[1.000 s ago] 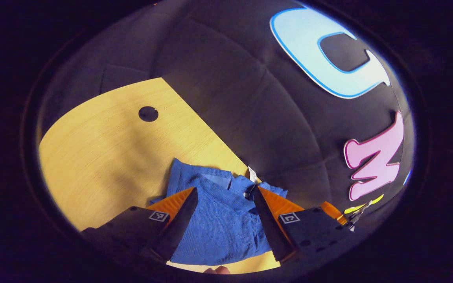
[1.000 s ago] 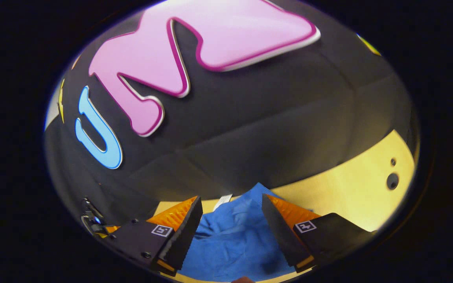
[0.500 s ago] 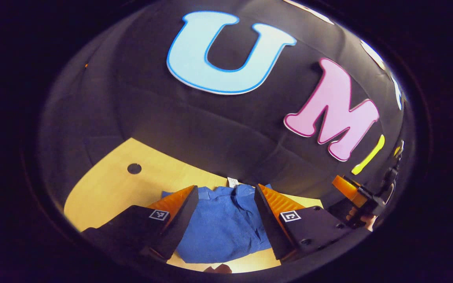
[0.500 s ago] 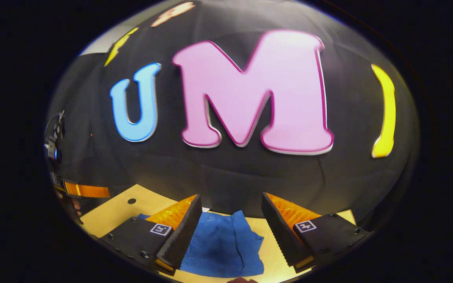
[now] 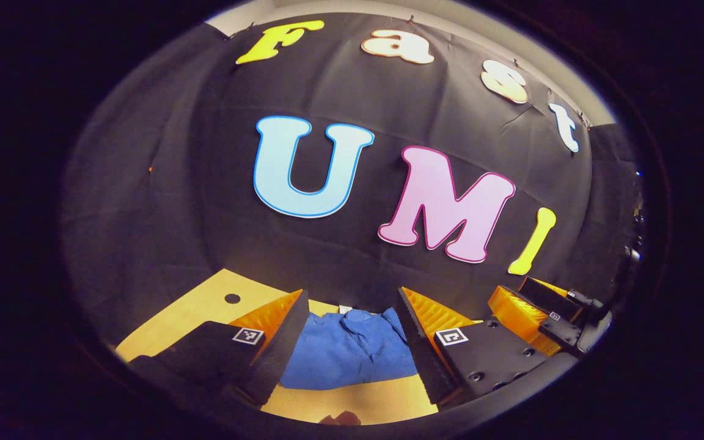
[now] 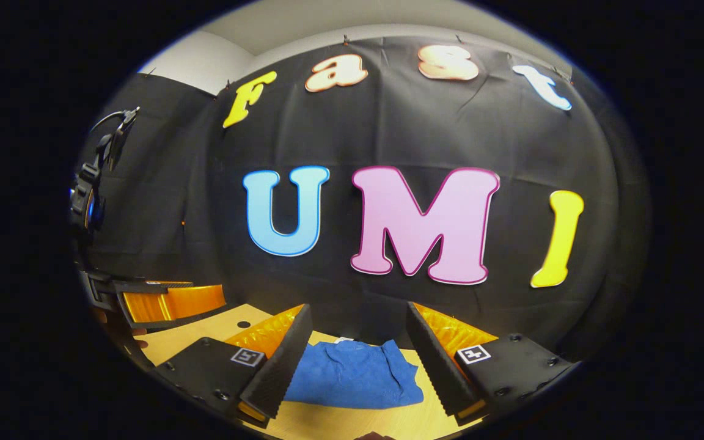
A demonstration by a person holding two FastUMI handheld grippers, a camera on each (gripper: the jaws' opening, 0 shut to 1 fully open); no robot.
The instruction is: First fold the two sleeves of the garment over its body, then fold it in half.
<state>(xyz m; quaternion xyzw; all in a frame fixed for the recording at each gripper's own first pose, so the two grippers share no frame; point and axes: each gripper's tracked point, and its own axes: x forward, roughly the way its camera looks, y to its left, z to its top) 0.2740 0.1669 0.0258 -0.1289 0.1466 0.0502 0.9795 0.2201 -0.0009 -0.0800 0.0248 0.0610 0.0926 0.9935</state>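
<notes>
Black cloth backs a pale wooden table (image 5: 175, 318). Left gripper view: the left tool (image 5: 352, 333) gapes wide and empty above a blue garment (image 5: 346, 351), folded compact, at 6 o'clock; the right tool (image 5: 526, 305) at 4 o'clock. Right gripper view: the right tool (image 6: 358, 357), wide, frames the flat, creased garment (image 6: 355, 376).
</notes>
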